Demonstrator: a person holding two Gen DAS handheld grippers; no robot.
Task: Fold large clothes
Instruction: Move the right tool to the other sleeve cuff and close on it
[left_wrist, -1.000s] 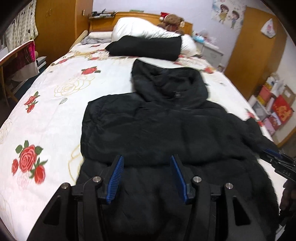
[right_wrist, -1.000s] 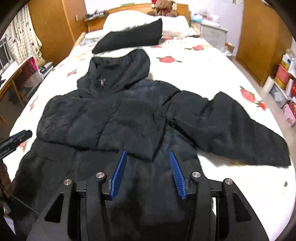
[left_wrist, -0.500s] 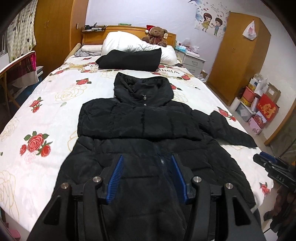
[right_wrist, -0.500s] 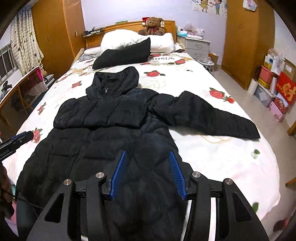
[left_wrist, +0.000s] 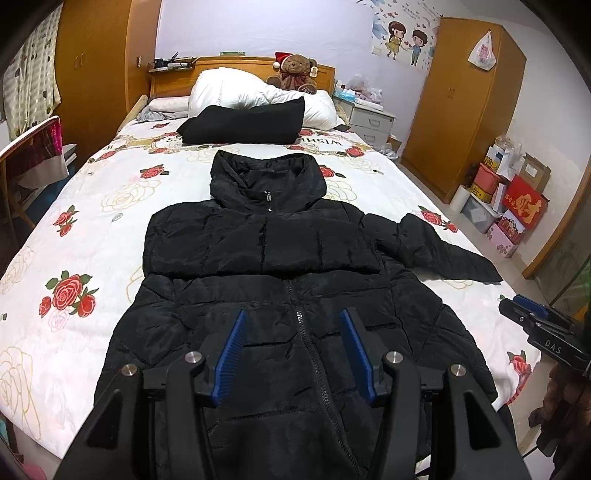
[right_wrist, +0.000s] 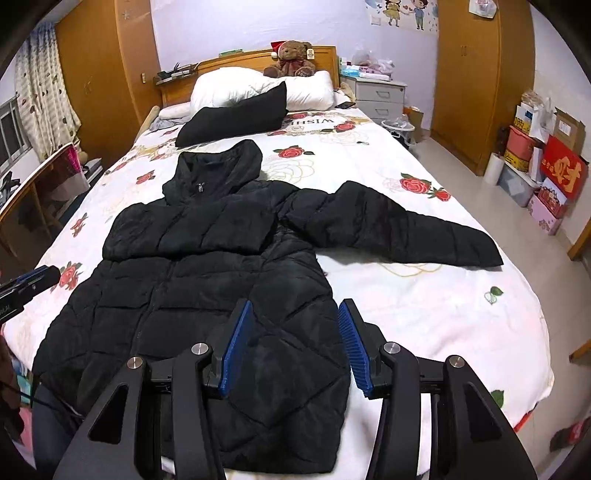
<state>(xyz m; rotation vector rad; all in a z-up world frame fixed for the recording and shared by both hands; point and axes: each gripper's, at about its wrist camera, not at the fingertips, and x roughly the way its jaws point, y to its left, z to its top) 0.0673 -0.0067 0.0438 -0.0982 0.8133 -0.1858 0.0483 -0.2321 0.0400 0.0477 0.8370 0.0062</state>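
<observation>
black puffer coat (left_wrist: 280, 288) flat on bed (left_wrist: 92, 206), one sleeve outstretched, both tools released

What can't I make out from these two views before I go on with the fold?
- Jacket hem: both views, cut off behind the gripper mounts and the bottom edge.
- Left sleeve: folded across the chest; its cuff can't be told apart, black on black.
- Left gripper: in the right view only its tip shows at the left edge.
- Right gripper: in the left view partly cut off at the right edge.
- Folded black item by the pillow: kind unclear.
</observation>
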